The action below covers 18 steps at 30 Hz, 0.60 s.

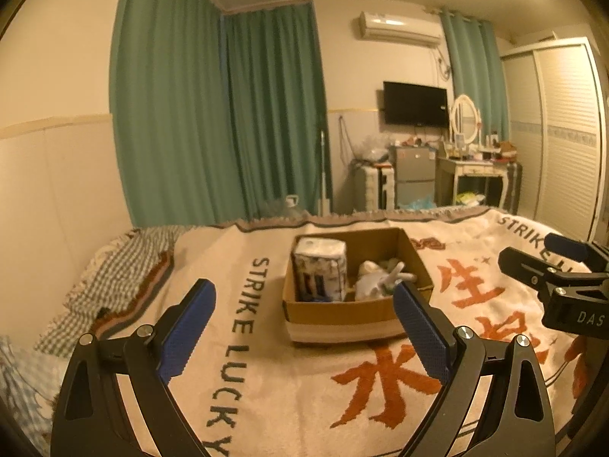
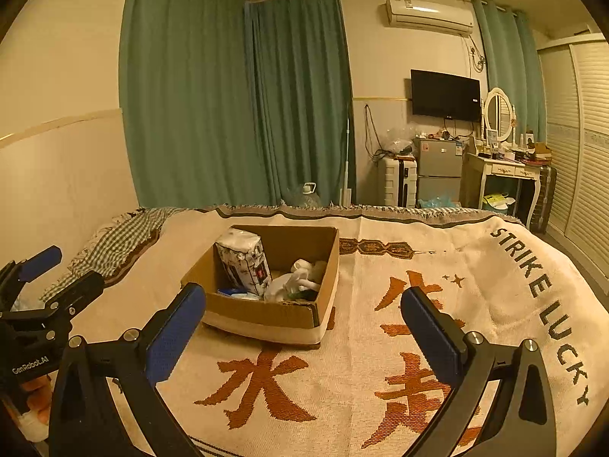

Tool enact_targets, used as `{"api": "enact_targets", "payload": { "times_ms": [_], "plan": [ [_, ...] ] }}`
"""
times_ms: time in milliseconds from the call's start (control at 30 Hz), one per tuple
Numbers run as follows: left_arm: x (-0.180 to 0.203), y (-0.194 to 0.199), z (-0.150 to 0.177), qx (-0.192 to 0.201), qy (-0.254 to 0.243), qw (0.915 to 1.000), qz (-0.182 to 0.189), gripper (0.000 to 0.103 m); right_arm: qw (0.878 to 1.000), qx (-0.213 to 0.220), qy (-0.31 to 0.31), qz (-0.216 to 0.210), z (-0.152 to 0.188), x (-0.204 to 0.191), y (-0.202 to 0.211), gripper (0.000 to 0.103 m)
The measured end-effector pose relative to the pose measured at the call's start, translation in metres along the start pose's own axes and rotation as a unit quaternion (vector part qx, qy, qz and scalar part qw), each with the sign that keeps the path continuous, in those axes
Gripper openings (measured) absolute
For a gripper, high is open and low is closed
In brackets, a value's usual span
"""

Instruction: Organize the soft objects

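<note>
An open cardboard box point(image 1: 342, 310) sits on the bed; it also shows in the right wrist view point(image 2: 266, 314). Inside stand a wrapped tissue pack point(image 1: 321, 268) point(image 2: 245, 259) and a white soft toy point(image 1: 380, 280) point(image 2: 300, 280). My left gripper point(image 1: 304, 304) is open and empty, just in front of the box. My right gripper point(image 2: 302, 306) is open and empty, to the right of the box. The right gripper also shows at the right edge of the left wrist view point(image 1: 540, 257), and the left gripper at the left edge of the right wrist view point(image 2: 61, 270).
A cream blanket point(image 1: 304, 388) with orange characters and "STRIKE LUCKY" covers the bed. A checked cloth point(image 1: 125, 266) lies at its left edge by the wall. Green curtains point(image 1: 228, 114), a small fridge point(image 1: 415, 175), a dressing table point(image 1: 479, 175) and a wardrobe point(image 1: 563, 133) stand beyond.
</note>
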State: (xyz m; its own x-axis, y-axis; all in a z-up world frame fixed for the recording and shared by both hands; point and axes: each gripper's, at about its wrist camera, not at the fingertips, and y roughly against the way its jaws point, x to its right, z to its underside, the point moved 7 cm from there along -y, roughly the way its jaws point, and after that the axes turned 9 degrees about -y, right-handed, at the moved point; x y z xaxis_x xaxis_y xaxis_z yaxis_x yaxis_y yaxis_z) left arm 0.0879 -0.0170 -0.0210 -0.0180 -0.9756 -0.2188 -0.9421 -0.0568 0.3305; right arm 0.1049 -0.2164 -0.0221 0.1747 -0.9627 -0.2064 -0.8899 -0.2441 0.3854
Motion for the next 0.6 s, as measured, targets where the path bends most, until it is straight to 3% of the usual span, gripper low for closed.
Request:
{"api": "enact_targets", "payload": {
  "times_ms": [600],
  "plan": [
    [0.0006,-0.0056,0.0024,-0.011,-0.002,0.9999,0.009,0.096,1.0,-0.001,0.006,-0.001,0.0022,-0.0079,-0.0017,0.103]
  ]
}}
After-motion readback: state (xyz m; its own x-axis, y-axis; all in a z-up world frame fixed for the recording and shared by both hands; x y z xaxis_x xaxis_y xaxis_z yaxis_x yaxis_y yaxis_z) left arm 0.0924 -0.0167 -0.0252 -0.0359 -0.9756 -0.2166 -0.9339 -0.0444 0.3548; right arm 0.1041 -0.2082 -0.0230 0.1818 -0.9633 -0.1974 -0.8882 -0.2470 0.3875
